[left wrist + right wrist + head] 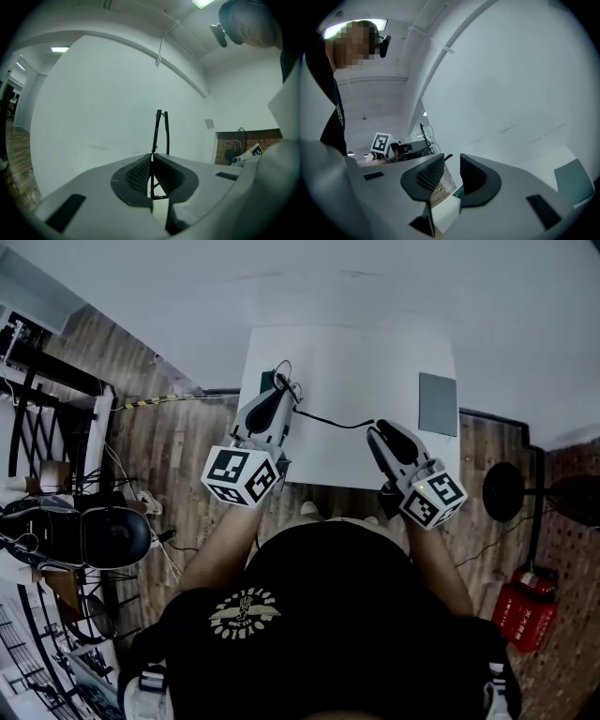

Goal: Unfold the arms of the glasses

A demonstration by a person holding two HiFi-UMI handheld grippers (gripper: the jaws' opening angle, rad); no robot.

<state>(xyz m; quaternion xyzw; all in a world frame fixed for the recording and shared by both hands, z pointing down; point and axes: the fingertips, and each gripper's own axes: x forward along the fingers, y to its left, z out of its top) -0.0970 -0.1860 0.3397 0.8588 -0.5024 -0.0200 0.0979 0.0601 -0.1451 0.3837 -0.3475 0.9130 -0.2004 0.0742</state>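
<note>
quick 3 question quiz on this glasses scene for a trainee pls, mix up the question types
1. True or false: the left gripper is shut on the glasses.
2. Multiple choice: the right gripper has its jaws A) apart, B) pressed together, C) shut on a cup.
3. Fill in: in the head view, the grey pad lies near the ____ edge of the table.

Key: 1 true; 2 A; 3 right.
</note>
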